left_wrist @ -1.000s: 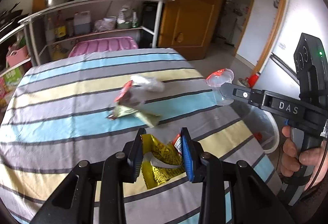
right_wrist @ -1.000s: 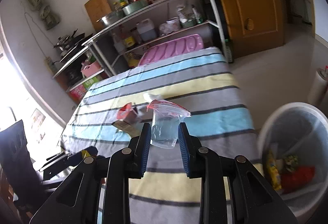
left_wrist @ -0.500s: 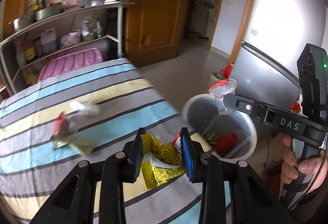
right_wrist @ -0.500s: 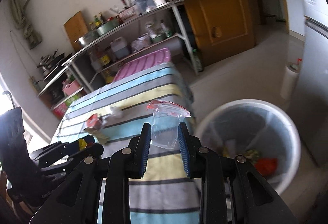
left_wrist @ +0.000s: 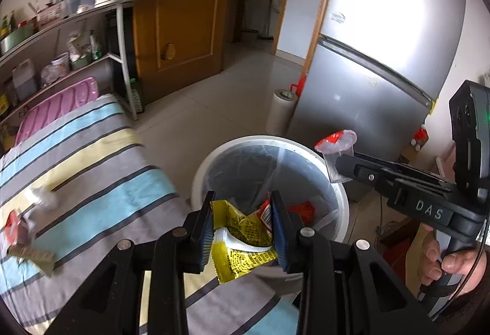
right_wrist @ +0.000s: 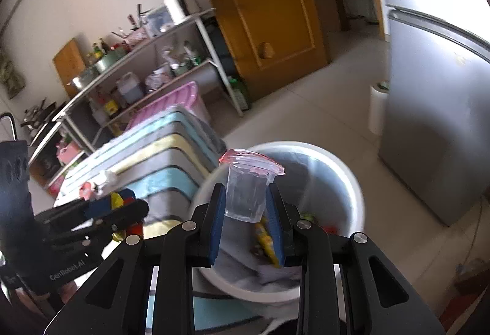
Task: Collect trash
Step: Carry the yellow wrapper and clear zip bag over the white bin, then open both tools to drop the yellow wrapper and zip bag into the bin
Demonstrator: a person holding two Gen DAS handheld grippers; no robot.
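My left gripper (left_wrist: 242, 231) is shut on a crumpled yellow snack wrapper (left_wrist: 242, 246) and holds it at the near rim of the white trash bin (left_wrist: 309, 154). My right gripper (right_wrist: 246, 209) is shut on a clear plastic cup (right_wrist: 246, 191) with a torn red foil lid, held above the same bin (right_wrist: 346, 175). The cup also shows in the left wrist view (left_wrist: 335, 154), over the bin's right rim. More trash, a red and white wrapper pile (left_wrist: 27, 221), lies on the striped tablecloth (left_wrist: 92, 182) at the left.
The bin holds a red wrapper (left_wrist: 301, 209) and other litter. A grey fridge (left_wrist: 382, 65) stands behind it, with a white paper roll (left_wrist: 280, 113) beside it. A metal shelf rack (left_wrist: 67, 38) and a brown door (left_wrist: 180, 7) are at the back.
Both grippers have swung right from over the table to the trash bin, each keeping its hold. The table litter has slid to the left of both views.
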